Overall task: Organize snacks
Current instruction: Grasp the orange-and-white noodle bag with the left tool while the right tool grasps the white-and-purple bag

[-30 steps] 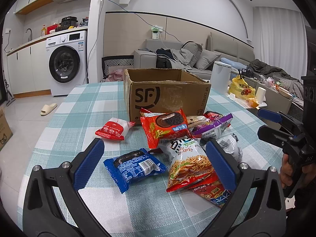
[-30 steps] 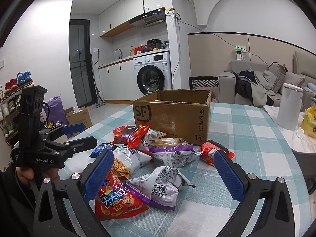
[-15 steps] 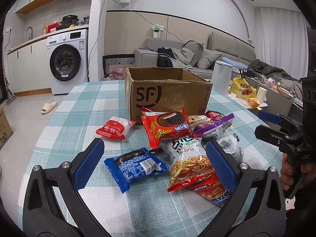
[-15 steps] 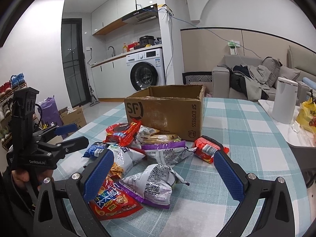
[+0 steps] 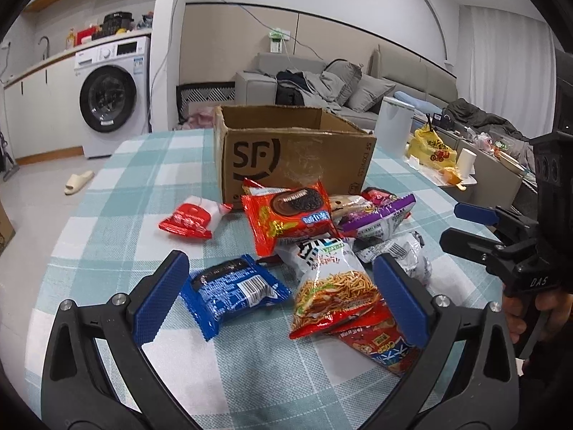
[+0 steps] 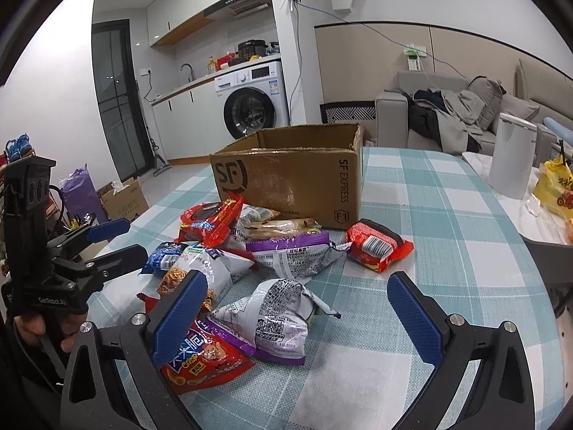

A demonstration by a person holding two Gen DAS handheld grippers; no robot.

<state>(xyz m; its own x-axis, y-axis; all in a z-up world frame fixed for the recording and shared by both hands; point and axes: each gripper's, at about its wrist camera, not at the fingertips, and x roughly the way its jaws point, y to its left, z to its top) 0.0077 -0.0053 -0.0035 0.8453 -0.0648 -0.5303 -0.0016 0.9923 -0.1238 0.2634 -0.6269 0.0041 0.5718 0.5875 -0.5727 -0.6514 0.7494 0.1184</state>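
Observation:
Several snack packets lie in a heap before an open cardboard SF box [image 5: 293, 154] on a checked tablecloth. My left gripper [image 5: 283, 299] is open and empty, low over a blue packet [image 5: 234, 292] and a noodle-snack bag [image 5: 331, 286]. A red cookie packet [image 5: 290, 216] leans on the box. My right gripper [image 6: 299, 317] is open and empty over a silver-purple bag [image 6: 275, 319]. The box [image 6: 290, 182], a red packet [image 6: 378, 245] and the left gripper [image 6: 107, 240] also show in the right wrist view. The right gripper [image 5: 472, 225] shows at the left wrist view's right edge.
A small red-and-white packet [image 5: 191, 220] lies apart at the left. A white kettle [image 6: 512, 154] and a yellow bag [image 6: 555, 186] stand on a side table at the right. The tablecloth [image 6: 447, 215] right of the box is bare. A washing machine [image 5: 111, 96] and sofa stand behind.
Both grippers have moved a little forward and lower toward the snack heap. Both stay open. No packet has moved.

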